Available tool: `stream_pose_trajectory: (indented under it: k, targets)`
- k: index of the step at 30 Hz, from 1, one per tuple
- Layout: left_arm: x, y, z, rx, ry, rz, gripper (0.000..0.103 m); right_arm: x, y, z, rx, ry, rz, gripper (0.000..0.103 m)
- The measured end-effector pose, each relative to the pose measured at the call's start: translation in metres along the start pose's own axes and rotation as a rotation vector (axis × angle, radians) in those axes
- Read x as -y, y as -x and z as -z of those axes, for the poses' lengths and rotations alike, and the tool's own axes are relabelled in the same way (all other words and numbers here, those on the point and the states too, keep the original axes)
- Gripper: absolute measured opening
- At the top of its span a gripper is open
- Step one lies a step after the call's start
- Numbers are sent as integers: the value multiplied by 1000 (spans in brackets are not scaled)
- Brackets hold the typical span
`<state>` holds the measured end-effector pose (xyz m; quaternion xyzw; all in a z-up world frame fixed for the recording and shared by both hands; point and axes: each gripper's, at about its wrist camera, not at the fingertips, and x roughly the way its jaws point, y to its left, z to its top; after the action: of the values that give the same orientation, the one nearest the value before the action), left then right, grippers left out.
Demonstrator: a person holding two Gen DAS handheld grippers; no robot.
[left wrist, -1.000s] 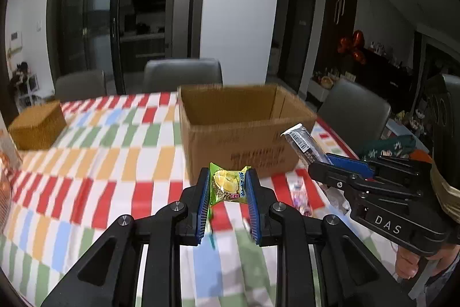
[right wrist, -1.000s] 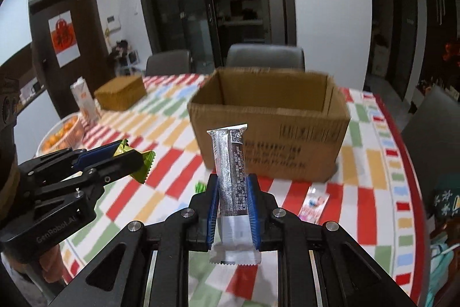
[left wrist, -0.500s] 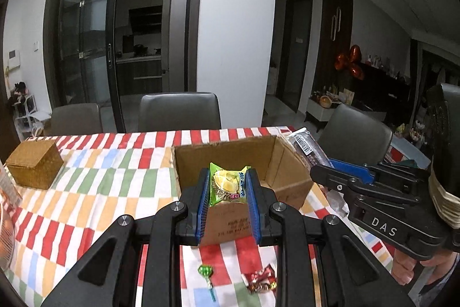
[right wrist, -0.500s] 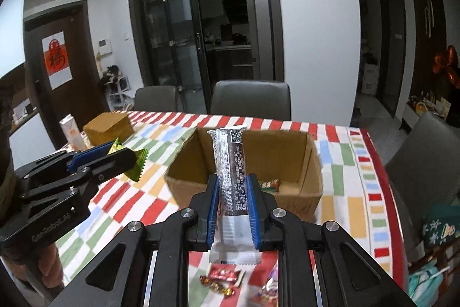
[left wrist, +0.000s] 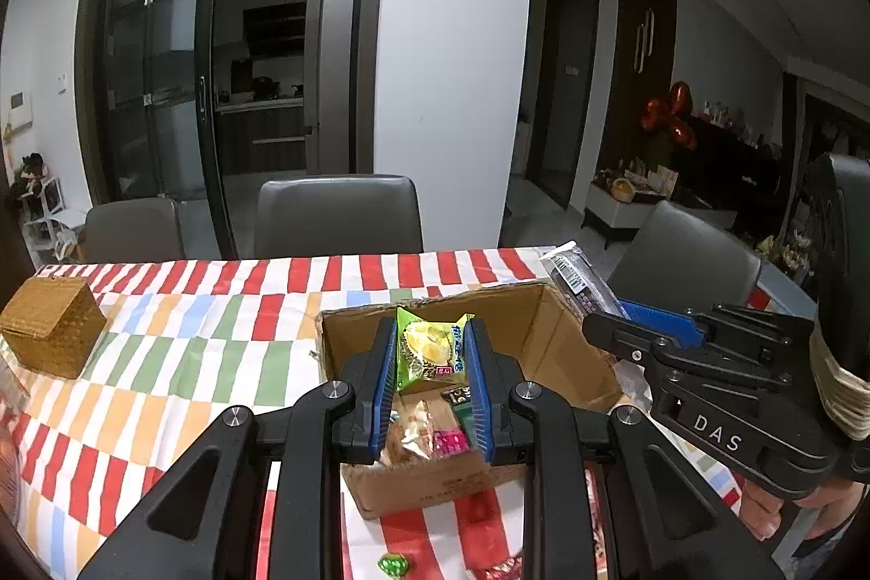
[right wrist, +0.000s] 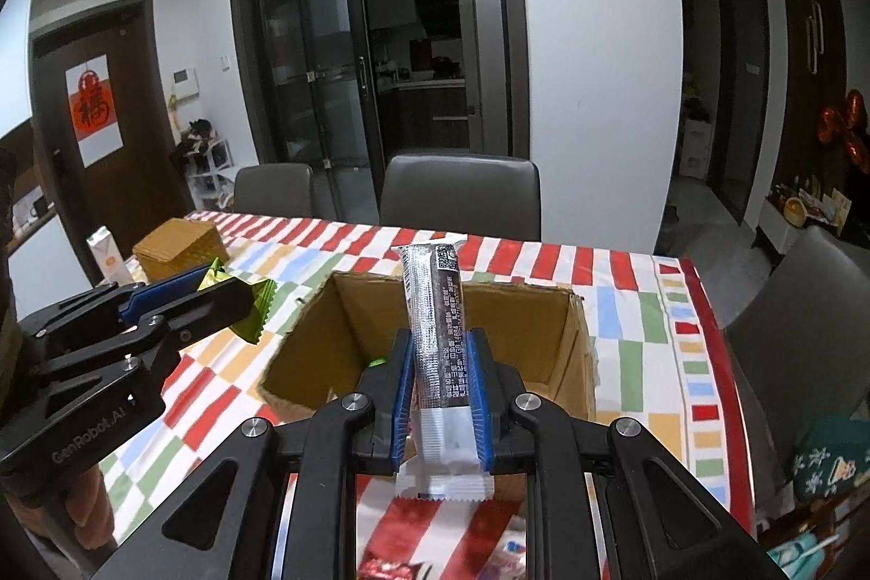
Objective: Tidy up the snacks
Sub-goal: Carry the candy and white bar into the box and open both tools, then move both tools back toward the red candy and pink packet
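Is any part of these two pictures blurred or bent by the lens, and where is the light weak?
Left wrist view: sharp on the green packet; door frames bow outward, corners go black. Right wrist view: sharp on the bar; the wrappers at the bottom edge are blurred; the kitchen behind the glass is dim.

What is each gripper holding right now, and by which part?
Left gripper: green durian snack packet, pinched by its side edges. Right gripper: silver-and-brown bar wrapper, upright, clamped near its lower end.

Much of the cardboard box's [left wrist: 549, 335] floor is hidden behind the gripper fingers [left wrist: 380, 384], the loose wrapped sweets [right wrist: 389, 569] are cut off and blurred at the bottom edge, and the bar wrapper's [right wrist: 435, 308] print is too small to be read.
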<state>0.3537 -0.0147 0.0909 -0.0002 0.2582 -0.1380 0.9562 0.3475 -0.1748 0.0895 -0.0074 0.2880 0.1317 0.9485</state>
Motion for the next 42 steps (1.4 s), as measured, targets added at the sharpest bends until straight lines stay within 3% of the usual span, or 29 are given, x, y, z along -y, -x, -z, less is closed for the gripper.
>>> stream_pose_trajectory:
  k: [12, 13, 14, 15, 16, 17, 21, 28, 42]
  targets:
    - [-7, -52, -3, -61, -2, -16, 26, 10, -51, -5, -48, -4, -5, 20]
    - [-7, -54, -2, -65, -4, -23, 31, 10, -54, -6, -50, -6, -4, 20]
    - [-7, -56, -2, -72, -11, -33, 37, 10, -56, -6, -48, -9, -4, 22]
    - [-7, -56, -2, -73, -14, -45, 51, 11, -56, -6, -42, -12, -1, 27]
    - [-7, -55, 0, -65, -14, -55, 56, 12, -57, -5, -43, -20, 11, 45]
    - [-6, -51, 2, -56, -17, -62, 56, 13, -55, -4, -42, -31, 26, 54]
    - [2, -37, 13, -43, -69, -75, 56, 16, -41, 6, -6, -20, 67, 54]
    - [22, -10, 32, -29, -115, -60, 58, 19, -10, 29, 1, -51, 59, 54]
    - [50, 20, 81, -116, -163, -11, 58, 20, 31, 76, -41, -64, 74, 54]
